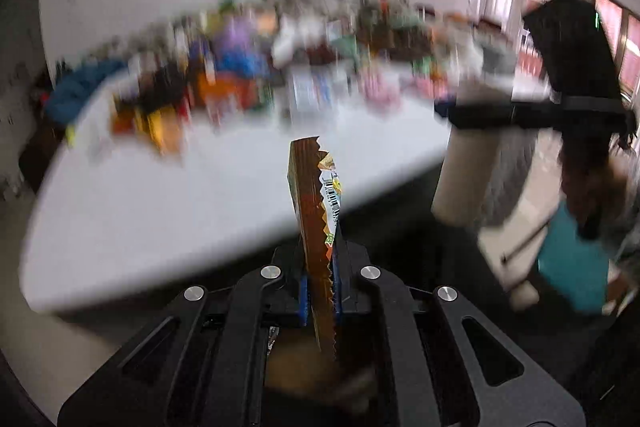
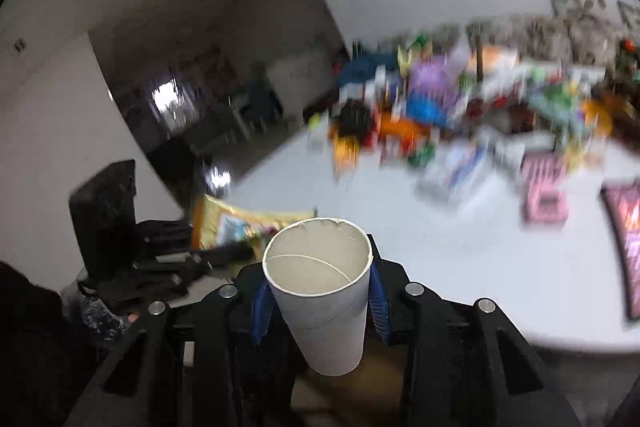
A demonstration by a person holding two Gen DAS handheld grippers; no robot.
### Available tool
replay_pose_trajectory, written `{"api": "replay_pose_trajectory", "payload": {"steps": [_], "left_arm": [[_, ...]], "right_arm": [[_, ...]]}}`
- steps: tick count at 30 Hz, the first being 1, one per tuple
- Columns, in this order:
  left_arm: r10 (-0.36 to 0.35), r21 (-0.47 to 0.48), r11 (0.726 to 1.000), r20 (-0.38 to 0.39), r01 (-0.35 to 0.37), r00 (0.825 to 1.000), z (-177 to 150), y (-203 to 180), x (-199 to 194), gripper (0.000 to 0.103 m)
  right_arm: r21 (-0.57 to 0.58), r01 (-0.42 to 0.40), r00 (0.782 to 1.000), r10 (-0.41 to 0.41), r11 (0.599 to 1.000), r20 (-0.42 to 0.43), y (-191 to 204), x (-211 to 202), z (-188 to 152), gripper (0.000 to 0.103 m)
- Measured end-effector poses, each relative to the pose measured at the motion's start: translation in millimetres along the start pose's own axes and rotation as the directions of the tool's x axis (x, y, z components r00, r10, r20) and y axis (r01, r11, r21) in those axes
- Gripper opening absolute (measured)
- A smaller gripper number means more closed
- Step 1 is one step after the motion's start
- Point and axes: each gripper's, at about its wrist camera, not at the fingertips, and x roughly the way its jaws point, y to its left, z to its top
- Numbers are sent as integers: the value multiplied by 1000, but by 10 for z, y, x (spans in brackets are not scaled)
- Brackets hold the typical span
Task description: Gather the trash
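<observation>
Low in the left wrist view, the left gripper (image 1: 320, 291) has its jaws clamped flat on a brown snack wrapper (image 1: 314, 211), which stands up edge-on with its torn zigzag edge and barcode showing. In the right wrist view, the right gripper (image 2: 320, 291) has its jaws pressed on either side of a white paper cup (image 2: 324, 291), held mouth-up and leaning slightly away from the camera.

Both pieces of trash look secured and in carriage, so the sensible thing is to keep both grips firm without crushing the cup, and bring the wrapper over its mouth if the cup is to serve as the bin.

The cup appears empty; only a faint ring line shows inside.

Beyond, the white tabletop (image 2: 460, 267) is bare near its edge, and a blurred heap of colourful packets (image 2: 460, 107) crowds its far side, upper right of the frame.
</observation>
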Motion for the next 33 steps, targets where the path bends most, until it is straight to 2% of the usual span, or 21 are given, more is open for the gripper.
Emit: {"api": "replay_pose_trajectory", "payload": {"steps": [2, 3, 4, 5, 6, 7, 9, 10, 12, 14, 15, 16, 18, 20, 21, 24, 26, 28, 30, 32, 33], "left_arm": [[-15, -26, 1000, -106, 12, 994, -287, 57, 295, 7], [-14, -30, 1000, -150, 10, 989, -400, 82, 458, 19], [-14, -25, 1000, -198, 9, 980, -494, 94, 617, 32], [17, -7, 1000, -261, -19, 965, -616, 115, 841, 70], [55, 16, 998, -297, -53, 953, -714, 126, 982, 91], [89, 49, 996, -316, -78, 945, -812, 138, 1122, 94], [135, 104, 989, -379, -103, 915, -995, 157, 1370, 94], [163, 132, 984, -409, -119, 898, -1066, 152, 1430, 94], [166, 158, 981, -383, -113, 909, -1101, 125, 1326, 94], [153, 160, 982, -327, -105, 933, -1056, 124, 1126, 94], [139, 148, 984, -303, -97, 943, -1013, 145, 1033, 94], [128, 134, 987, -285, -93, 950, -986, 177, 962, 94], [114, 83, 992, -226, -97, 968, -841, 256, 796, 94], [112, 18, 994, -157, -111, 981, -640, 332, 656, 94], [115, -3, 993, -132, -117, 984, -589, 379, 595, 94], [127, -92, 987, -22, -128, 992, -377, 482, 299, 94], [163, -144, 977, 45, -155, 986, -224, 538, 139, 94], [203, -176, 967, 98, -184, 974, -127, 580, 35, 94], [287, -207, 944, 125, -258, 950, 18, 641, -12, 94], [377, -230, 910, 110, -345, 920, 202, 725, 59, 94], [398, -238, 899, 93, -368, 913, 287, 764, 113, 94]], "right_arm": [[55, -11, 993, 18, 998, -115, -109, 354, -261, 40], [75, -7, 988, 18, 997, -154, -155, 497, -346, 41], [85, 27, 977, -9, 996, -212, -241, 735, -480, 60], [82, 75, 963, -50, 994, -264, -319, 942, -601, 91], [75, 109, 946, -80, 991, -314, -385, 1126, -717, 95], [50, 148, 919, -119, 988, -376, -451, 1324, -851, 88], [31, 184, 892, -153, 983, -424, -474, 1418, -951, 78], [39, 153, 911, -125, 987, -393, -414, 1307, -914, 78], [23, 115, 954, -104, 993, -280, -248, 959, -677, 82], [-3, 134, 980, -133, 991, -149, -123, 643, -393, 96], [-10, 154, 986, -154, 988, -64, -74, 482, -203, 97], [-11, 197, 980, -197, 980, 6, -56, 388, -12, 98], [6, 342, 936, -341, 940, 89, -84, 370, 334, 98], [48, 503, 856, -505, 863, 109, -207, 567, 645, 98], [74, 529, 840, -534, 846, 97, -286, 699, 754, 98], [193, 533, 839, -543, 824, 3, -593, 1110, 983, 98], [265, 517, 851, -521, 814, -61, -760, 1375, 1039, 98], [240, 576, 815, -569, 781, -107, -768, 1573, 1110, 98], [181, 630, 777, -612, 756, -147, -767, 1739, 1132, 98], [119, 626, 779, -614, 771, -127, -727, 1778, 1172, 66], [93, 616, 786, -605, 782, -127, -714, 1789, 1177, 67]]}}
